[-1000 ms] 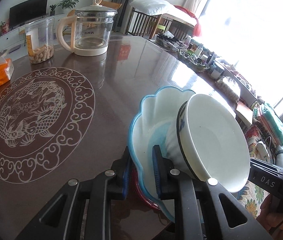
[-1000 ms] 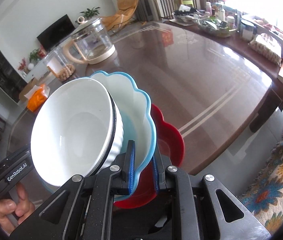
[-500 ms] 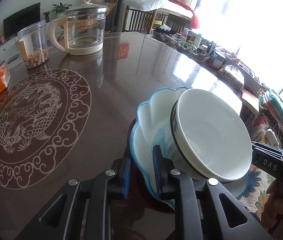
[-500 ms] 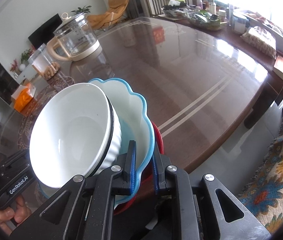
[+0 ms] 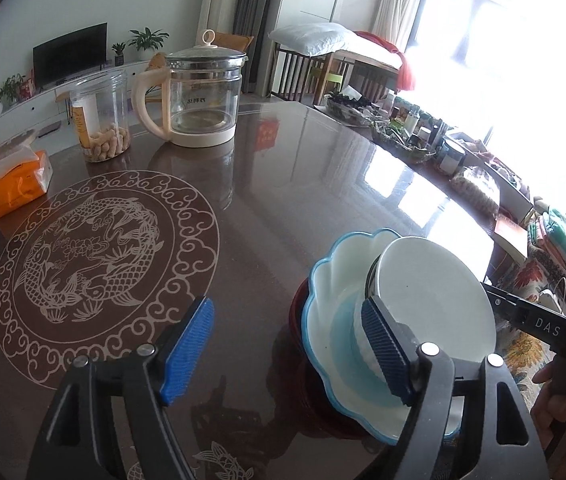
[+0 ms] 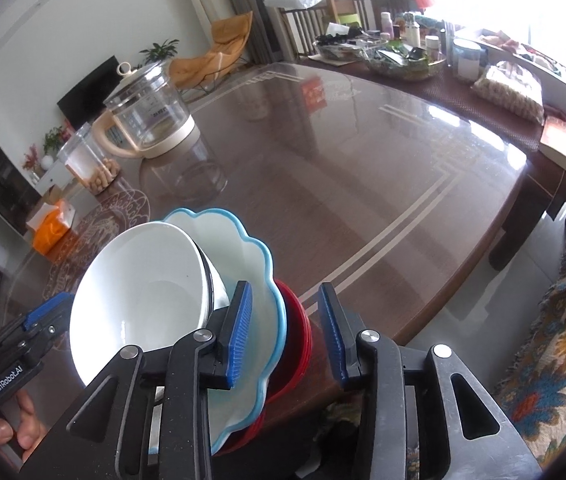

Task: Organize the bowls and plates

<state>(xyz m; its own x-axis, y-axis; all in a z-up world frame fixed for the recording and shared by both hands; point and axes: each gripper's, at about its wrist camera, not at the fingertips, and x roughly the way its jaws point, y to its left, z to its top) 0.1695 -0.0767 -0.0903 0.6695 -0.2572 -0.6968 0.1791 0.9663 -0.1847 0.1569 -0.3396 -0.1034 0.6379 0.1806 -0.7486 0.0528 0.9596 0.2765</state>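
A stack sits near the table's front edge: a white bowl [image 5: 435,304] [image 6: 139,296] in a blue-rimmed scalloped dish [image 5: 331,320] [image 6: 259,280] on a red scalloped plate [image 5: 295,312] [image 6: 297,344]. My left gripper [image 5: 289,352] is open; its right pad overlaps the dish rim and its left pad is over bare table. My right gripper [image 6: 285,340] is open, its jaws on either side of the dish and plate rims without gripping. The left gripper also shows at the left of the right wrist view [image 6: 23,344].
A glass kettle [image 5: 199,96], a jar of peanuts [image 5: 101,120] and an orange tissue pack [image 5: 19,184] stand at the far side. A dragon-pattern medallion [image 5: 103,264] lies on the brown table [image 6: 363,184]. Baskets and jars [image 6: 403,56] crowd the far right edge.
Both grippers have opened and let go of the dish rims. The stack has come down from a tilted hold and rests on the table.
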